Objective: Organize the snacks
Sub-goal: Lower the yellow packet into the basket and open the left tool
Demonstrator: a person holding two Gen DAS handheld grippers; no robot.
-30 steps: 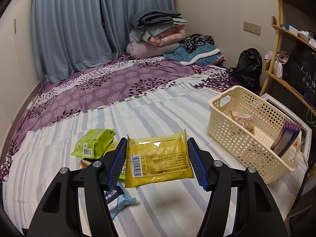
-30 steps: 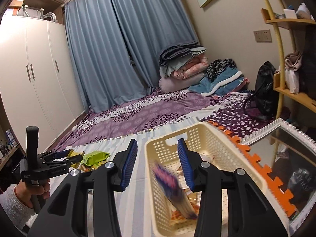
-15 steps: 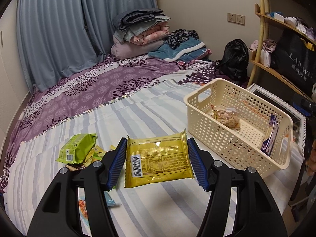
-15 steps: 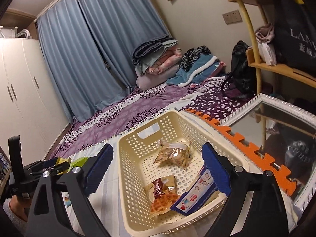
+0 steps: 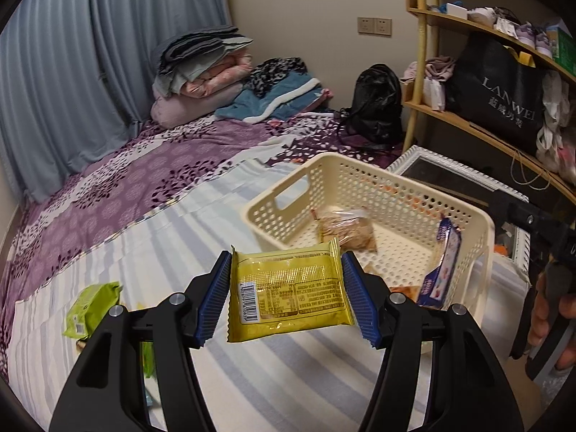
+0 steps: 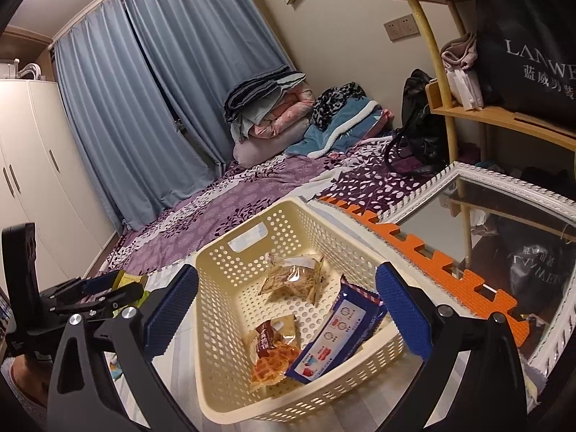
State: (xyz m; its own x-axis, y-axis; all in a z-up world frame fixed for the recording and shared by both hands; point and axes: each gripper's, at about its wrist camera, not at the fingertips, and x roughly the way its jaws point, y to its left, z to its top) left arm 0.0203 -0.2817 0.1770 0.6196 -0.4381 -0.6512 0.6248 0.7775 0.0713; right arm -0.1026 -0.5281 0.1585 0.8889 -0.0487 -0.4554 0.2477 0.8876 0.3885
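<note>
The right gripper is spreading its empty jaws, its blue packet now dropped in the basket between them; the left gripper is clamping the yellow packet, bringing it basketward.

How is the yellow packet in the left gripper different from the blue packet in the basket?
The yellow packet is held in the air between the fingers of the left gripper; the blue packet lies free in the basket. The yellow packet is outside the basket; the blue packet leans tilted against its wall. Their colours differ too: plain yellow against blue with white and red print. Both are sealed snack packets.
</note>
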